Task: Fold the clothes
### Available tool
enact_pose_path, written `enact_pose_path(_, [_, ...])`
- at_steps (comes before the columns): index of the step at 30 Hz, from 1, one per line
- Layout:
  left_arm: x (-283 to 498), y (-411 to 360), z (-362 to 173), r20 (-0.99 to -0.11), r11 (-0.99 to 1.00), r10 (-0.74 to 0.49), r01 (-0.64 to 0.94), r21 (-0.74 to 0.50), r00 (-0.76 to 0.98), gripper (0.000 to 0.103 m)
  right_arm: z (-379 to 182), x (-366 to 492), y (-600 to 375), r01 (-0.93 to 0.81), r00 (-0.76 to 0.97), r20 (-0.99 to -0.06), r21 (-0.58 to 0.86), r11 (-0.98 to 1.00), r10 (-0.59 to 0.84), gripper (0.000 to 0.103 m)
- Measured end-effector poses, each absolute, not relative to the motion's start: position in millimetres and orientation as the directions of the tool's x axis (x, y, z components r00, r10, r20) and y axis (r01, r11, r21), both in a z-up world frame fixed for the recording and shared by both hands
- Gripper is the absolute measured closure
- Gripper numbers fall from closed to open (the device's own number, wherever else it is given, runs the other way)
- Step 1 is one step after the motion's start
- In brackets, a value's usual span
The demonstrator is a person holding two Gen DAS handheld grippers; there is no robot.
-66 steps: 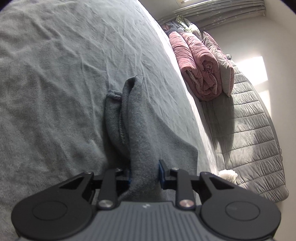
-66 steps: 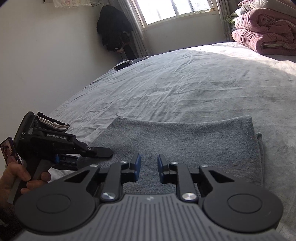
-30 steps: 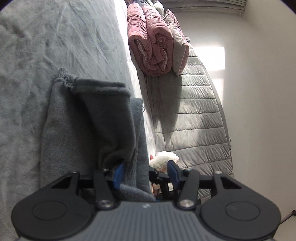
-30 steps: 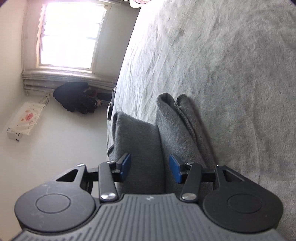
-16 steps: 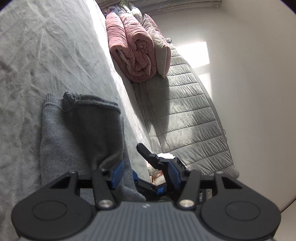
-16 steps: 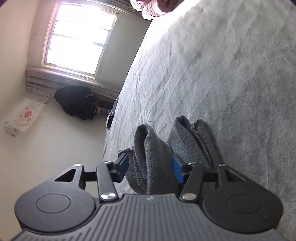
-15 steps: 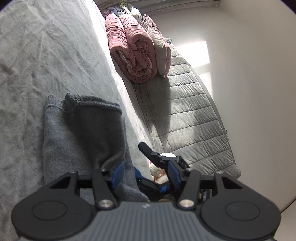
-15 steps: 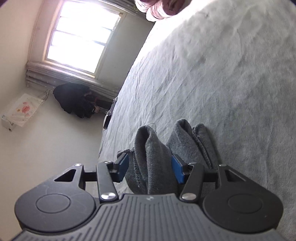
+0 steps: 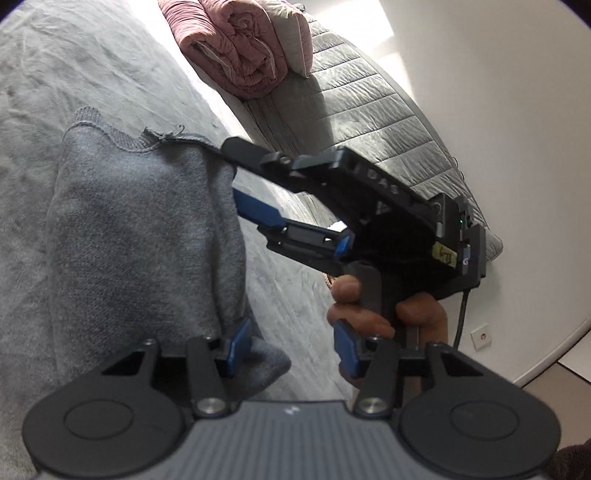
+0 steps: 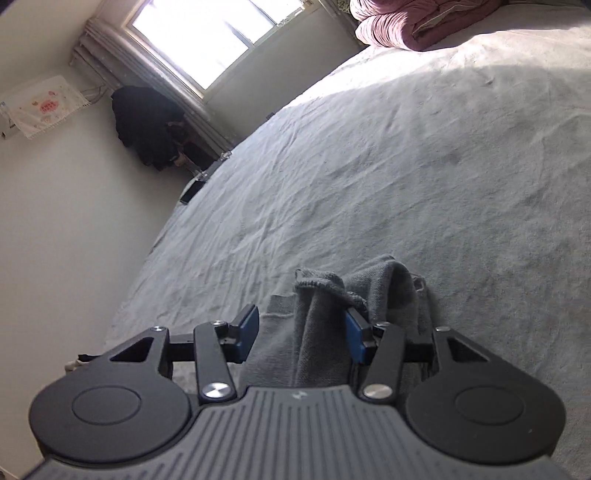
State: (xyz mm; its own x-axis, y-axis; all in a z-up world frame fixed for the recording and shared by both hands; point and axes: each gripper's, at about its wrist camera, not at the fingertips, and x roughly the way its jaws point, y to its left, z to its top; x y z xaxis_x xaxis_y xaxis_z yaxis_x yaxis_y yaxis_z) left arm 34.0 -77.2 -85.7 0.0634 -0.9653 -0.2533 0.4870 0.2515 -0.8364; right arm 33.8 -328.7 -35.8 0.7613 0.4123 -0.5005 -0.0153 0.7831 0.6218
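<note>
A grey knitted garment (image 9: pixel 140 236) is seen lying folded on the bed (image 9: pixel 74 66), its long axis running from six towards twelve o'clock. The left tongs (image 9: pixel 291 345) are spread wide and empty, the cloth at nine o'clock of them. The right tongs (image 10: pixel 301 338), seen at three o'clock in the left view (image 9: pixel 255 184), are likewise wide open, bunched cloth (image 10: pixel 332 317) standing between the jaws ungripped. Both are judged equally near.

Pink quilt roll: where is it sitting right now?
The pink quilt roll lies at the top of the left wrist view, at the far end of the bed against a grey pillow; the right wrist view shows it top right.
</note>
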Motion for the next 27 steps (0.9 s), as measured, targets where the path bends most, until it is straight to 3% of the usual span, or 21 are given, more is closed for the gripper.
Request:
enact_pose_path(1, [34.4, -75.9, -85.1, -0.251, 0.249, -0.966, 0.486, -0.837, 0.063, 0.052, -37.6, 32.3, -326.7, -0.014, 0.759, -0.517, 0.596, 0.803, 0.397, 0.054])
enact_pose_path(4, [38.3, -70.5, -84.3, -0.224, 0.225, -0.973, 0.478, -0.849, 0.06, 0.052, -40.9, 27.4, -323.5, -0.02, 0.76, -0.537, 0.543, 0.84, 0.366, 0.092])
enact_pose_path(5, [39.1, -69.0, -85.3, -0.212, 0.214, -0.976, 0.476, -0.853, 0.059, 0.052, -39.4, 25.2, -324.4, -0.027, 0.768, -0.527, 0.541, 0.84, 0.364, 0.096])
enact_pose_path(9, [40.5, -61.8, -83.2, -0.147, 0.165, -0.986, 0.49, -0.856, 0.076, 0.052, -20.5, 13.6, -338.6, -0.029, 0.824, -0.459, 0.554, 0.832, 0.334, 0.097])
enact_pose_path(13, [40.2, -62.7, -88.3, -0.155, 0.175, -0.985, 0.486, -0.856, 0.081, 0.052, -32.4, 14.9, -356.4, 0.078, 0.798, -0.535, 0.546, 0.834, 0.275, 0.097])
enact_pose_path(15, [39.9, -65.0, -89.9, -0.171, 0.188, -0.982, 0.491, -0.851, 0.079, 0.052, -45.3, 17.7, -360.5, 0.11, 0.77, -0.571, 0.557, 0.823, 0.283, 0.096])
enact_pose_path(18, [39.4, -68.4, -92.2, -0.196, 0.207, -0.978, 0.499, -0.842, 0.075, 0.052, -56.3, 17.8, -365.3, 0.144, 0.746, -0.597, 0.577, 0.804, 0.295, 0.086])
enact_pose_path(19, [39.3, -69.6, -93.0, -0.205, 0.214, -0.976, 0.501, -0.839, 0.074, 0.052, -54.1, 15.8, -365.7, 0.141, 0.749, -0.593, 0.578, 0.803, 0.295, 0.079])
enact_pose_path(20, [39.1, -70.7, -93.8, -0.213, 0.22, -0.974, 0.504, -0.835, 0.073, 0.052, -51.5, 14.4, -365.9, 0.139, 0.753, -0.591, 0.573, 0.807, 0.29, 0.061])
enact_pose_path(22, [38.8, -73.0, -95.3, -0.23, 0.233, -0.971, 0.509, -0.829, 0.07, 0.052, -46.8, 11.5, -365.4, 0.13, 0.76, -0.584, 0.566, 0.814, 0.285, 0.048])
enact_pose_path(27, [39.2, -74.9, -96.4, -0.248, 0.248, -0.966, 0.514, -0.821, 0.069, 0.052, -47.9, 12.8, -359.2, 0.11, 0.742, -0.592, 0.57, 0.814, 0.314, 0.048])
